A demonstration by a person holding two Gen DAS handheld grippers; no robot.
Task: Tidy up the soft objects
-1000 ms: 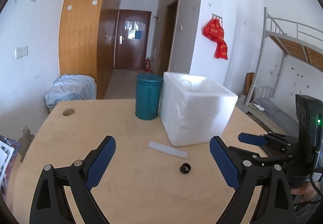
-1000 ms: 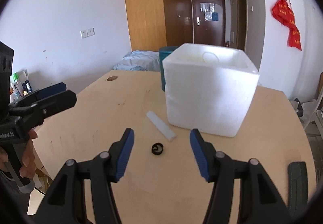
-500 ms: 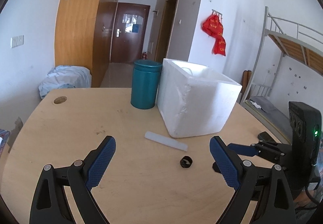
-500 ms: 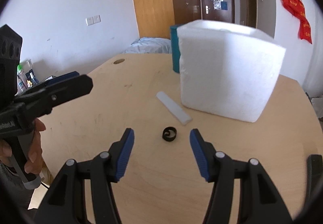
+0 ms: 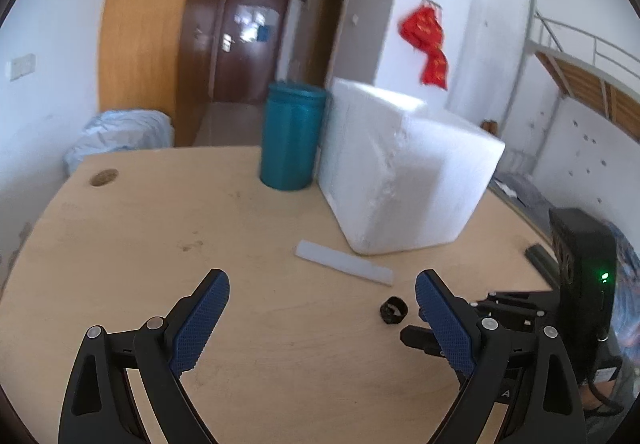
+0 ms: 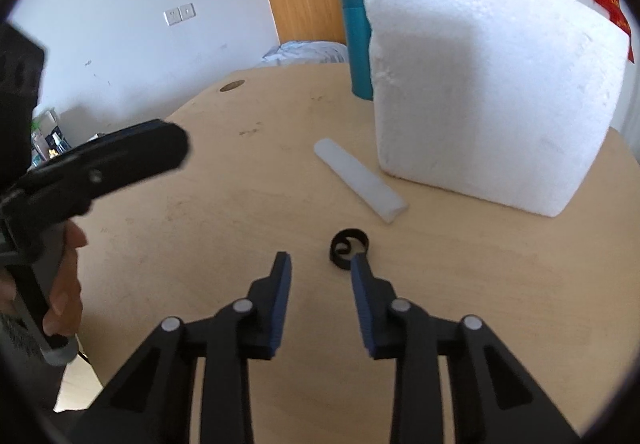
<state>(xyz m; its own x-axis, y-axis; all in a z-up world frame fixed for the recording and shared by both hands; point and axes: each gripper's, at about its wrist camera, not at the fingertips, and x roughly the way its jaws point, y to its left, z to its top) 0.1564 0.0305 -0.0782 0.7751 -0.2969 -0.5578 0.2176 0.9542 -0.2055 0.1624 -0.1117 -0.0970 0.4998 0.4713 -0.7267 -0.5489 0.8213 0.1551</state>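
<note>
The right gripper (image 6: 320,268) has its jaws spread, empty, low over the desk (image 6: 200,228). Its right fingertip (image 6: 359,264) sits just in front of a small black coiled band (image 6: 349,243), which lies on the desk just outside the gap, slightly to the right of it. Whether the tip touches the band cannot be told.

The left gripper (image 5: 322,294) also has its jaws spread wide, with nothing between them but bare desk (image 5: 160,244). In the left wrist view the black coiled band (image 5: 393,310) lies just left of the left gripper's right finger (image 5: 442,318), and the right gripper (image 5: 416,334) reaches in from the right edge, with a green light on its body.

Just beyond the band lies a white foam strip (image 6: 360,180), flat on the desk and angled, its far side near the base of a large white foam box (image 6: 492,96). The strip (image 5: 344,262) and the box (image 5: 404,172) appear close but apart. A teal cylindrical bin (image 5: 292,136) stands beside the box on its far left side.

Red cloth with yellow characters (image 5: 430,44) hangs on the wall behind; the writing is too blurred to read. No other label is legible.
</note>
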